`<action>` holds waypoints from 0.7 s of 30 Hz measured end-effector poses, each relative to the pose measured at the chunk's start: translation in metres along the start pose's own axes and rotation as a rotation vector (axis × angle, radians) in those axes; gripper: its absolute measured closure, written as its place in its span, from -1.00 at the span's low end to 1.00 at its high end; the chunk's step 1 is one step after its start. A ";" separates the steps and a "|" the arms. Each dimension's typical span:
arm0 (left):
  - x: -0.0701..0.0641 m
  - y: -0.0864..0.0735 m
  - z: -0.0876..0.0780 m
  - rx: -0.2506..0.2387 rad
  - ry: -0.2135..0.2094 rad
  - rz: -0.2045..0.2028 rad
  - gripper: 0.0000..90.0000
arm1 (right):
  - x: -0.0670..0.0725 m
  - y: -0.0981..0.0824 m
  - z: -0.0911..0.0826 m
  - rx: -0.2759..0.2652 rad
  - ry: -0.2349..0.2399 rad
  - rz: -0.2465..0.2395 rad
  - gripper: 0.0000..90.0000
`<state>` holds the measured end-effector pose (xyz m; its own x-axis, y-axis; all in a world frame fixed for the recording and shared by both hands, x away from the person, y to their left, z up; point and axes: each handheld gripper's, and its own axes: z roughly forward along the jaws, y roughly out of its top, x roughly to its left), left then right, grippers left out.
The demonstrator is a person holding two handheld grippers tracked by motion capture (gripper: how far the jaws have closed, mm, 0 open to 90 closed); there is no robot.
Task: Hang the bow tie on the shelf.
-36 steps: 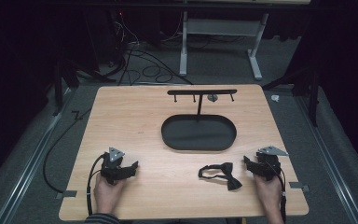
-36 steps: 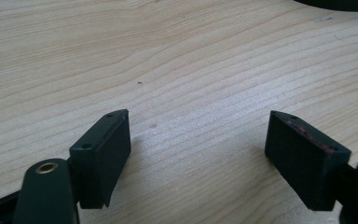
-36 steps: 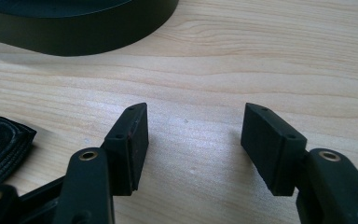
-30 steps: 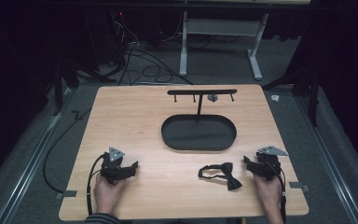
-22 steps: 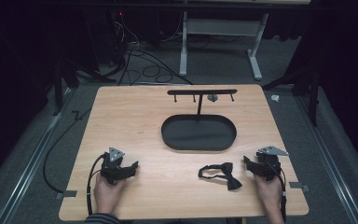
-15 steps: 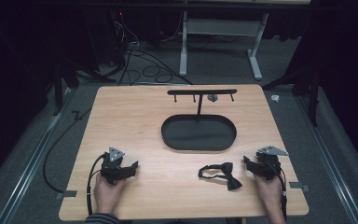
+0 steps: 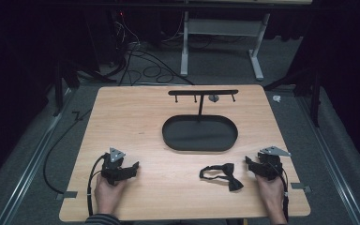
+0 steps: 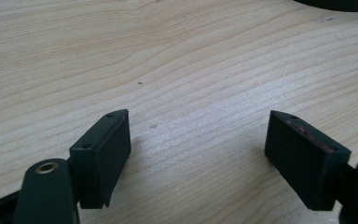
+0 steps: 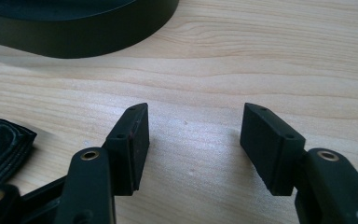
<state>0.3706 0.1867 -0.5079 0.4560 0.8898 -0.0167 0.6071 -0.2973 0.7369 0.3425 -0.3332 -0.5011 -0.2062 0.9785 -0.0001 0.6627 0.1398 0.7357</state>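
Both grippers rest apart on the light wooden table (image 7: 168,187), jaws spread and empty; the black satin bow tie (image 7: 221,174) lies just left of the right gripper (image 7: 248,162), far from the left gripper (image 7: 133,167); its long axis runs roughly across the table, so the right looks better placed.

a black oval tray (image 7: 199,146) with a hook stand (image 7: 203,93) sits on the wooden table (image 7: 122,117).

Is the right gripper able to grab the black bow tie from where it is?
Probably yes. The right gripper rests on the table just beside the bow tie, jaws open and empty. Bare wood lies between them, and the oval tray sits farther back, out of the way.
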 end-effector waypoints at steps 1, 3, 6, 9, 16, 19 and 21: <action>0.000 0.000 0.000 0.000 -0.001 0.000 -0.49 | -0.001 0.001 -0.001 0.009 0.005 0.006 -0.01; 0.000 0.000 0.000 -0.001 -0.001 -0.001 -0.49 | -0.001 0.002 -0.001 0.017 0.007 0.010 -0.01; 0.000 0.000 0.000 0.000 -0.001 0.000 -0.49 | 0.000 0.006 -0.008 -0.001 0.024 0.012 0.01; 0.000 0.000 0.000 -0.001 0.000 -0.001 -0.49 | 0.002 0.007 -0.009 -0.011 0.049 0.018 0.03; 0.000 0.000 0.000 -0.001 -0.001 -0.001 -0.49 | 0.011 0.009 -0.015 -0.035 0.099 0.006 0.08; 0.000 0.000 0.000 -0.001 -0.001 -0.002 -0.49 | 0.015 0.012 -0.019 -0.045 0.124 0.002 0.09; 0.000 0.000 0.000 -0.001 -0.001 -0.001 -0.49 | 0.017 0.013 -0.020 -0.048 0.132 -0.002 0.10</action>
<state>0.3704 0.1868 -0.5080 0.4556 0.8900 -0.0180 0.6069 -0.2958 0.7377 0.3331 -0.3182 -0.4777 -0.3025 0.9493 0.0855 0.6278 0.1309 0.7673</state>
